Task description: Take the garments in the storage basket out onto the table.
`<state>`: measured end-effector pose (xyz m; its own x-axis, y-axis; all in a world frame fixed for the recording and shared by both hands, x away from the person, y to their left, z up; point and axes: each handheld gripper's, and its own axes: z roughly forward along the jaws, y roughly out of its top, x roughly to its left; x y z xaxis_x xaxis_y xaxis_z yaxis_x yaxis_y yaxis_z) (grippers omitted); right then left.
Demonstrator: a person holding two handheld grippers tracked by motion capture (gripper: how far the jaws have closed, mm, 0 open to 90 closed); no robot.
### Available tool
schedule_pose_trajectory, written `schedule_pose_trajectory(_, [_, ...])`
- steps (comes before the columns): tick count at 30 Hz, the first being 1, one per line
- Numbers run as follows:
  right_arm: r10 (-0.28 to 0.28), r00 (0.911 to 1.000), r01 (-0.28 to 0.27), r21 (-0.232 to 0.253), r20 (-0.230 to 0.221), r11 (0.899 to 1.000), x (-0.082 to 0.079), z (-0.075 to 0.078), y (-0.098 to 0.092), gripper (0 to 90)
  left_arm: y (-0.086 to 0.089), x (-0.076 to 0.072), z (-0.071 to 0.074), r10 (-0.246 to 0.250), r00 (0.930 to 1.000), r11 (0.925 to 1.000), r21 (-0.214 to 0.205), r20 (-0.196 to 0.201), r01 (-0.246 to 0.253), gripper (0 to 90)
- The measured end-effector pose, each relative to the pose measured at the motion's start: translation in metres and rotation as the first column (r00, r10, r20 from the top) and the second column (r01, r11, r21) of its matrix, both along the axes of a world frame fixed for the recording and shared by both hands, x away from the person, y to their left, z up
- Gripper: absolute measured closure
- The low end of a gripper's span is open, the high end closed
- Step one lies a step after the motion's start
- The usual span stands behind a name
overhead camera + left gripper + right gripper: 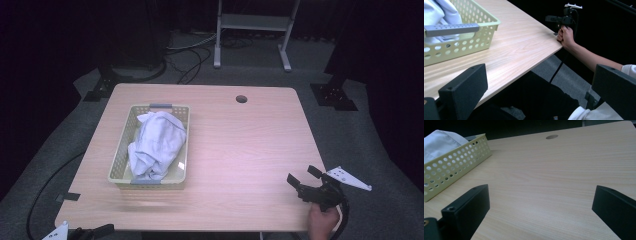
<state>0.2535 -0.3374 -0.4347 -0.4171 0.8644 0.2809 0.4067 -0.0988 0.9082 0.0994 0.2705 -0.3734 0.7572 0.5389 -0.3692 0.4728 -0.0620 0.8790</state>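
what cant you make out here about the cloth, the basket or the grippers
- White cloth: bunched up in the high view, so its kind and what lies beneath stay hidden.
- Basket: cut off by the left gripper view's left edge.
- Left gripper: cut off by the high view's bottom edge.

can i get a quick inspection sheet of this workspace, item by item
surface: light wood table with a round hole near the far edge
job's things: crumpled white cloth lying in a pale green perforated basket on the left half
clutter: nothing seen
grippers: left claw at the near left corner, jaws wide apart, holding nothing; right claw at the near right edge, jaws apart, holding nothing
cables: black cables on the floor beyond the table and at its left
surroundings: grey carpet, dark curtains, a grey metal stand behind
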Motion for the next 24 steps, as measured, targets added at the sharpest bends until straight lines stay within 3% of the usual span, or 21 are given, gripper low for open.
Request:
schedule_pose_trajectory(10, [0.000,1.0000,0.000,0.017,0.001,1.000,0.000,-0.001,-0.002,1.2,-0.001,0.008,0.003,0.014,0.9999,0.9998,0.015,-0.008,-0.014,0.2])
schedule_pose_trajectory(24, [0.004,1.0000,-0.004,0.016,-0.002,1.000,0.000,0.000,-0.002,1.1,-0.012,0.031,0.003,0.002,0.9998,0.9993,0.036,-0.021,-0.001,0.2])
